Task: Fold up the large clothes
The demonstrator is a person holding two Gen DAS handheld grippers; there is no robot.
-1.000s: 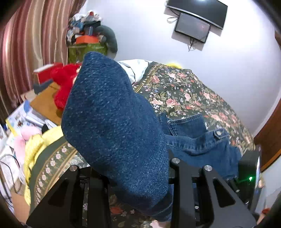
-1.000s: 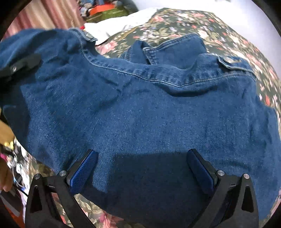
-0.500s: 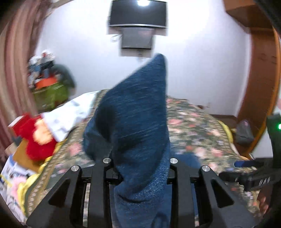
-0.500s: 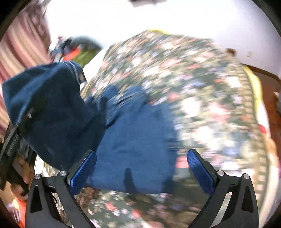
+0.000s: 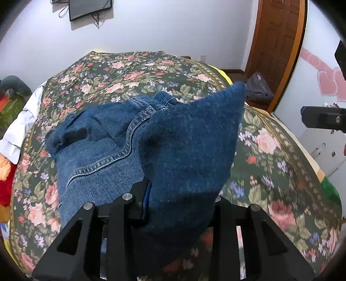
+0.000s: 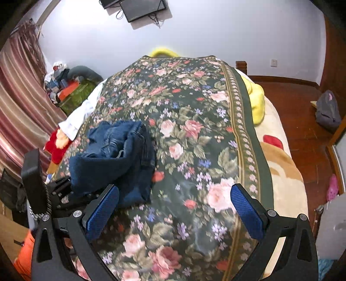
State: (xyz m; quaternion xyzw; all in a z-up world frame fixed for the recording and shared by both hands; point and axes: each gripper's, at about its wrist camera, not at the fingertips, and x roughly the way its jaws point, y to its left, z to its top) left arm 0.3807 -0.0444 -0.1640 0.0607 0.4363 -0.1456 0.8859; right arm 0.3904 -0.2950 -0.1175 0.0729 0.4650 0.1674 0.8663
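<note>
While the left gripper (image 5: 179, 207) has its fingers clamped on a fold of the denim jacket (image 5: 103, 147), a flap of the fabric stands up over them and blocks most of the left wrist view. Rest of the jacket lies bunched on the floral bedspread (image 5: 270, 151), toward the bed's left side, seam and collar stitching visible. Right gripper (image 6: 175, 216) hovers above the bedspread (image 6: 194, 129) with fingers (image 6: 101, 214) spread wide, nothing between them. From the right wrist view the jacket (image 6: 121, 160) sits just left of that gripper, crumpled, with the left gripper (image 6: 64, 194) under its near edge. A yellow blanket (image 6: 257, 101) pokes out on the bed's right edge. A wall-mounted screen (image 6: 142, 8) hangs above the far end. A striped curtain (image 6: 19, 103) is on the left.
</note>
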